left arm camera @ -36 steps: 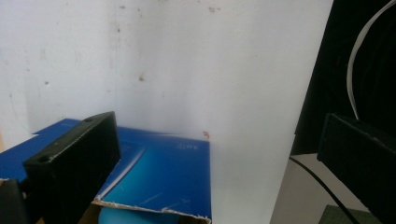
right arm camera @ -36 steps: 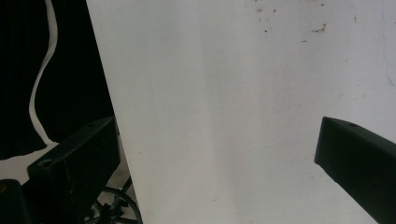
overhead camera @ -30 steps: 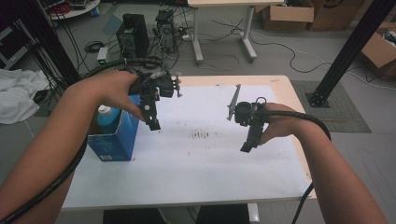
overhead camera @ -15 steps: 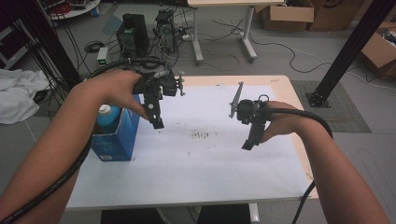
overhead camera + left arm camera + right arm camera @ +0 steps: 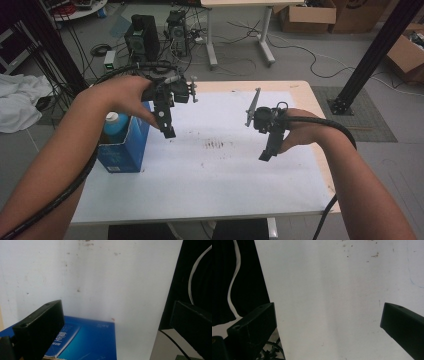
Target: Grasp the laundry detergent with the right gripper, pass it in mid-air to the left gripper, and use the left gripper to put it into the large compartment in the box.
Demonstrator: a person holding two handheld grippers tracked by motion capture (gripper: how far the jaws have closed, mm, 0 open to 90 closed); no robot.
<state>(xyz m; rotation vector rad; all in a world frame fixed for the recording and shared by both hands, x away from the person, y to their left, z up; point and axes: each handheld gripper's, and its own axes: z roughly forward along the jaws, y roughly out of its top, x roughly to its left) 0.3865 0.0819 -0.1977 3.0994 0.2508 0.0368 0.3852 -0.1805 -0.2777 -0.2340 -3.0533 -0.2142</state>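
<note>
The blue carton (image 5: 125, 145) is standing at the left edge of the white tabletop (image 5: 220, 185), and everything else is placing itself around it. A bottle with a light blue cap (image 5: 116, 122) is sitting upright inside the carton, its cap rising above the open top. The left hand-held gripper (image 5: 168, 131) is hovering just beside the carton's upper right corner, above the tabletop, with its tips pointing down and toward the person; the left hand (image 5: 125, 95) is wrapping its body above the carton. In the left gripper view, the jaws are standing wide apart with nothing between them — released, holding nothing — and the carton's blue printed face (image 5: 85, 342) is lying below and between them, with the white tabletop (image 5: 100, 277) stretching beyond it. The right hand-held gripper (image 5: 265, 154) is hanging well apart from the carton, off to its right over the middle-right of the tabletop, near a patch of dark smudges (image 5: 216, 145) that is lying between it and the carton. The right hand (image 5: 300, 131) is gripping it from the far side. In the right gripper view, its jaws are likewise spreading wide over bare white tabletop (image 5: 332, 302) — released, empty. A thick black cable (image 5: 60, 200) is trailing from the left hand-held gripper down along the person's forearm.
</note>
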